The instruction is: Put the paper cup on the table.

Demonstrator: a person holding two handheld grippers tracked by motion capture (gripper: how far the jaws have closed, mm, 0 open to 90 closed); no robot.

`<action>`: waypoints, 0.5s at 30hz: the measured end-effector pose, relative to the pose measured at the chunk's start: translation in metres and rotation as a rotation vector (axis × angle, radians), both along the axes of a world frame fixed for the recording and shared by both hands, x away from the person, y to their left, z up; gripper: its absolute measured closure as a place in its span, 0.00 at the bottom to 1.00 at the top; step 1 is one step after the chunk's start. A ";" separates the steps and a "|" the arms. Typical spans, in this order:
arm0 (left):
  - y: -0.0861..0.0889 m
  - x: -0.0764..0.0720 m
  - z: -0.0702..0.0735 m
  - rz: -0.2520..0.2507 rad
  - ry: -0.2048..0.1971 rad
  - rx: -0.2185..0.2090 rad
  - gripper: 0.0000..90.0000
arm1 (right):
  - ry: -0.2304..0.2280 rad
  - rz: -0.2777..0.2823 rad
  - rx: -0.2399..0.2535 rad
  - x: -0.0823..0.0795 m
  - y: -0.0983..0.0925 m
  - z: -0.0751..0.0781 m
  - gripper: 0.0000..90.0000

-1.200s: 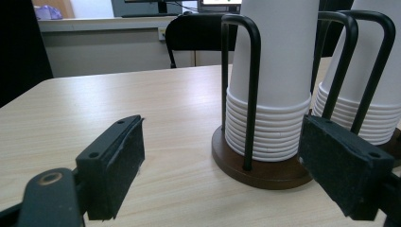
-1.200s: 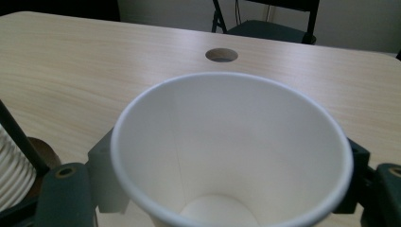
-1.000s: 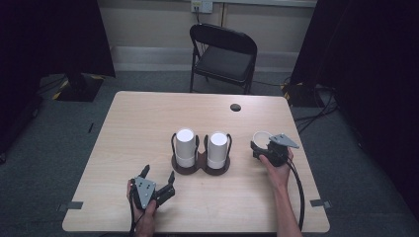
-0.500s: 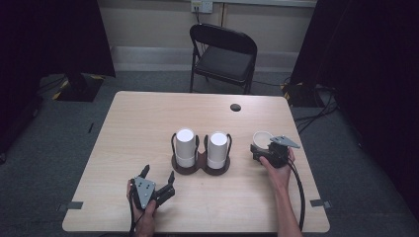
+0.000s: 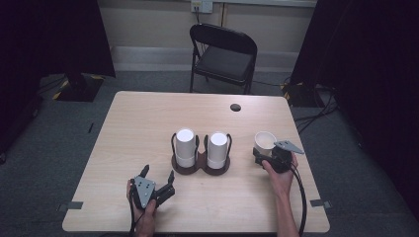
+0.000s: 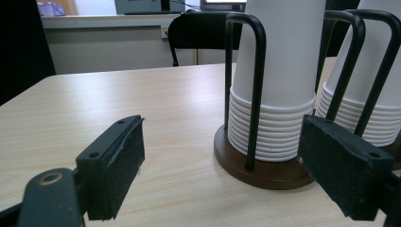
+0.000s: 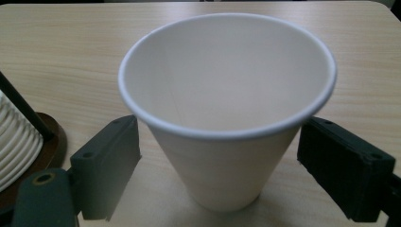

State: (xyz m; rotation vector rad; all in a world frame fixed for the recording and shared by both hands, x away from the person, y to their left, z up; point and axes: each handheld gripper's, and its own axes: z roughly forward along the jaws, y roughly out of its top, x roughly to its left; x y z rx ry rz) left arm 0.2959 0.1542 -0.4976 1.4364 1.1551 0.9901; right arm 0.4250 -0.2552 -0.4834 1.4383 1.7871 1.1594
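Paper cup (image 7: 227,113) upright btwn wide-apart right gripper (image 7: 220,165) jaws, not touching.

Right gripper (image 5: 263,159) shifted slightly nearer; paper cup (image 5: 265,141) seemingly unmoved

Black folding chair (image 5: 223,54) beyond the far table edge, light wooden table (image 5: 148,123) with a dark round hole (image 5: 235,107) near its far edge, grey carpet floor (image 5: 59,148), cables (image 5: 316,116) at right, wall outlet (image 5: 201,6).
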 end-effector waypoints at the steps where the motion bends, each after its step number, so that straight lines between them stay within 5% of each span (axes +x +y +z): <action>1: 0.000 0.000 0.000 -0.001 0.000 -0.001 0.17 | 0.001 -0.012 0.007 -0.004 0.000 0.000 0.15; 15: 0.001 0.002 0.000 0.008 0.021 -0.008 0.18 | -0.092 -0.020 0.038 -0.041 0.004 0.020 0.14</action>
